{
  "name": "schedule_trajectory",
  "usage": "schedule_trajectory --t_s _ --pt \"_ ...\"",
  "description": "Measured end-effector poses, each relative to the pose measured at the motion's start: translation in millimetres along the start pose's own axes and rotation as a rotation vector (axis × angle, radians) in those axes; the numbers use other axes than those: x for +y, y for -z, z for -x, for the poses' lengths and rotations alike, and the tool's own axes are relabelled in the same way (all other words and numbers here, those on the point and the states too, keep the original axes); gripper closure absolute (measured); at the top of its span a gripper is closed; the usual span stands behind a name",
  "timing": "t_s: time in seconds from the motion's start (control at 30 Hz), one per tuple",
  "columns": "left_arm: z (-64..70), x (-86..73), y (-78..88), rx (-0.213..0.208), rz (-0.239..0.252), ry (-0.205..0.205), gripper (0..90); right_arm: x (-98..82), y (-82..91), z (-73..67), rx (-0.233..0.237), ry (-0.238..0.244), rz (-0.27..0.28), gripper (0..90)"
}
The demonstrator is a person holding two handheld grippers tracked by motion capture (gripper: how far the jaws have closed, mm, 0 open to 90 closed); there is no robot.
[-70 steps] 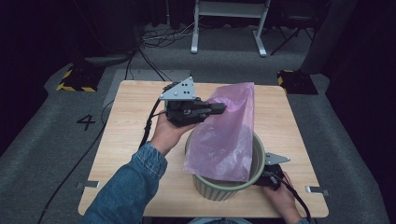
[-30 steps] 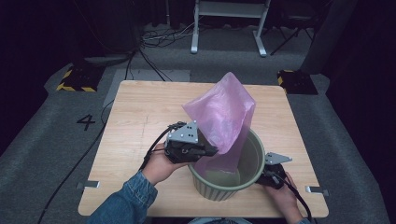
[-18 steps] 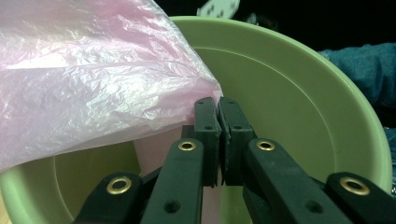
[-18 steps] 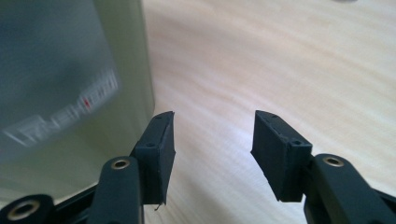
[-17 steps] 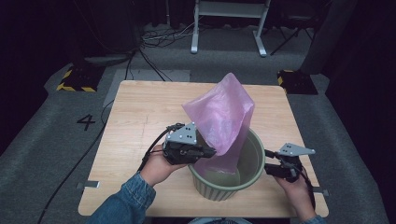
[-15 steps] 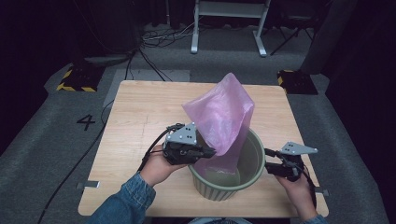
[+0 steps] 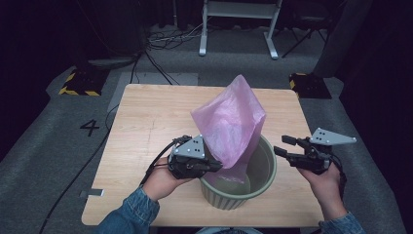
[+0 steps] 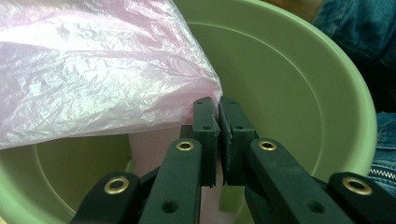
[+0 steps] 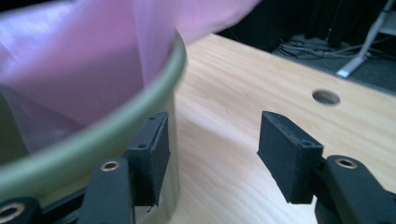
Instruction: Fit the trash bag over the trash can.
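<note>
A pale green plastic bin (image 7: pixel 268 168) stands near the table's front edge. A pink plastic bag (image 7: pixel 229 124) sits in it, with its upper part standing up out of the top. At the bin's near-left rim, my left gripper (image 7: pixel 217 168) is shut on an edge of the bag (image 8: pixel 93 79), the pads pressed together just over the bin's inside wall (image 8: pixel 289 93). My right gripper (image 7: pixel 281 145) hangs in the air just right of the bin; its jaws have just been opening and nothing is between them. In the right gripper view the gripper (image 9: pixel 212 135) has the bin's rim (image 9: pixel 93 140) beside its left jaw.
The wooden table (image 7: pixel 151 117) has a round hole (image 9: pixel 325 97) in its top. Beyond it are a dark floor with cables, a white metal stand (image 7: pixel 238 19) and yellow-black striped blocks (image 7: pixel 78 83).
My left gripper brought the bag's edge down from high over the table to the bin's rim, then stayed there. My right gripper has risen from beside the bin's base to rim height.
</note>
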State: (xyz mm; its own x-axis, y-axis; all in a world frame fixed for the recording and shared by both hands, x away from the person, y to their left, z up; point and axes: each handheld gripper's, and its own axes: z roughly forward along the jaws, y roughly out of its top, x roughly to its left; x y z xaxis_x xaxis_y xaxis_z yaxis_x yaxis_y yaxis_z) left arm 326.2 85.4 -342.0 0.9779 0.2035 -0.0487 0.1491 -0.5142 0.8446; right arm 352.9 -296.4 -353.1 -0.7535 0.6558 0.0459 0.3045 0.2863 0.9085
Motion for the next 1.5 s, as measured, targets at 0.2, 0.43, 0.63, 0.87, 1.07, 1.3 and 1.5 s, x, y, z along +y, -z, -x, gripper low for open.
schedule_trajectory --t_s 0.2,0.43,0.63,0.87,1.07,1.3,1.5 --pt "7.7 -3.0 0.5 -0.02 -0.011 0.0 85.8 28.8 1.1 -6.7 0.039 0.024 0.031 42.1" --pt "10.9 -4.9 2.3 -0.04 -0.01 0.016 85.1 57.5 -4.5 -20.1 0.101 0.056 0.067 39.5" --pt "11.4 -4.9 2.5 -0.057 -0.009 0.018 85.1 70.1 -11.1 -23.7 0.127 0.043 0.074 38.5" --pt "11.3 -6.3 4.4 -0.061 0.0 0.019 82.2 75.1 -19.4 -31.3 0.161 0.056 -0.014 83.7" --pt "4.3 -7.3 15.6 -0.023 0.044 0.058 57.9 68.8 -14.4 -41.2 0.212 0.094 -0.056 89.1" --pt "-7.4 -4.6 33.2 0.044 0.104 0.077 46.8 53.3 -3.9 -54.2 0.271 0.107 -0.096 89.1" --pt "-19.2 2.1 33.0 0.065 0.11 0.11 43.9 39.3 -1.1 -63.6 0.314 0.109 -0.151 89.0"
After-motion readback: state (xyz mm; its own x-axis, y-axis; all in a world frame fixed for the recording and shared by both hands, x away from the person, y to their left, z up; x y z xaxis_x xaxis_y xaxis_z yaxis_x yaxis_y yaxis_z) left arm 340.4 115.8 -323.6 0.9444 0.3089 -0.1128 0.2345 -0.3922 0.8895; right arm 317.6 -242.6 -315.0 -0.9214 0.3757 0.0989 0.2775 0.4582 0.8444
